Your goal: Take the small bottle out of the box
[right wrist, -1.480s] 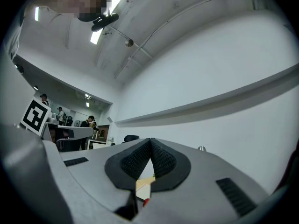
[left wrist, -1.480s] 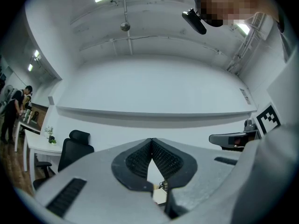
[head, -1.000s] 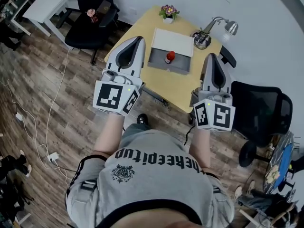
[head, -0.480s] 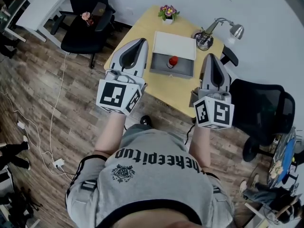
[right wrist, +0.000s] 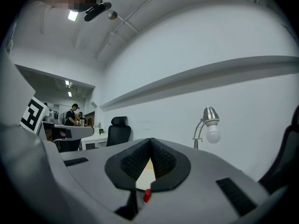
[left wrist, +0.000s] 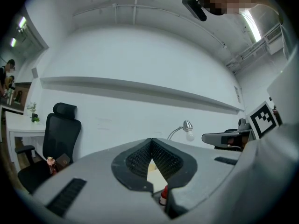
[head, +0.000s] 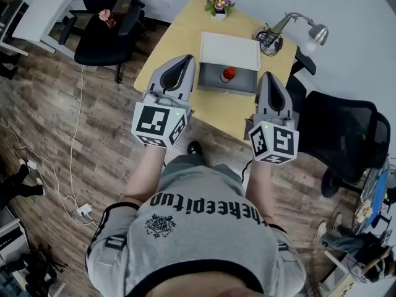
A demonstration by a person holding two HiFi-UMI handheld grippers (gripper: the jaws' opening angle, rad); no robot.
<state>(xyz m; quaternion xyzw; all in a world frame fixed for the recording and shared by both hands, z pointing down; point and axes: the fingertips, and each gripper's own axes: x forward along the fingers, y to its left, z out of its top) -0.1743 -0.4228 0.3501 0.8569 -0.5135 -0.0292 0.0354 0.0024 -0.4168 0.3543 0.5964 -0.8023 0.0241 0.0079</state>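
A small bottle with a red cap stands in the grey tray of an open box, whose white lid lies back on the yellow table. My left gripper is shut and empty, level, at the box's left front corner. My right gripper is also shut and empty, just right of the box's front. In the left gripper view the bottle peeks through the gap under the closed pads. The right gripper view shows only its red cap below the closed pads.
A silver desk lamp and a wire holder stand at the table's back right, a flower pot at the back edge. Black office chairs sit left and right of the table. A cable trails on the wooden floor.
Both grippers have come down and forward toward the box, and now flank its front corners. Their jaws stayed shut. The bottle has not moved.
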